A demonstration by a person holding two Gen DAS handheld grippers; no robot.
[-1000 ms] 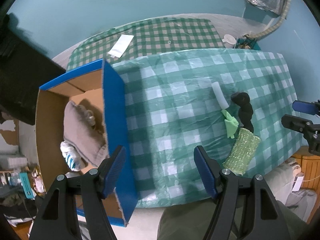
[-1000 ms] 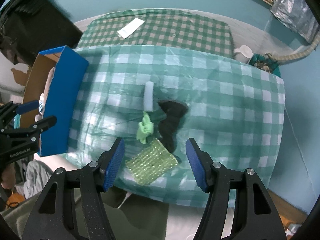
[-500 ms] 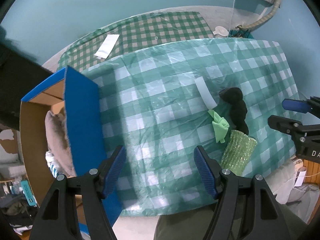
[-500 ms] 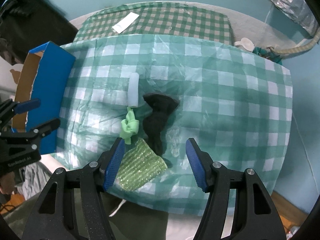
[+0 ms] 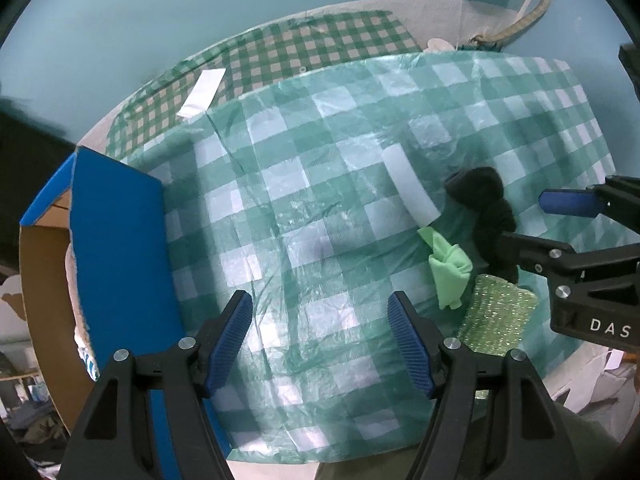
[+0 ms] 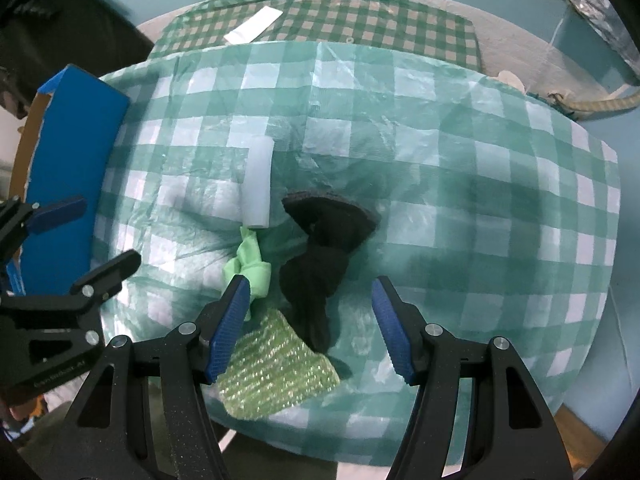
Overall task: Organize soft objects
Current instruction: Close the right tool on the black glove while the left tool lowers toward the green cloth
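Left to right: blue box (image 5: 120, 240) at table's left edge already holds soft items, my left gripper (image 5: 320, 344) gapes empty over bare cloth, my right gripper (image 6: 310, 328) gapes above the black cloth (image 6: 320, 256); next: lower, pinch it.
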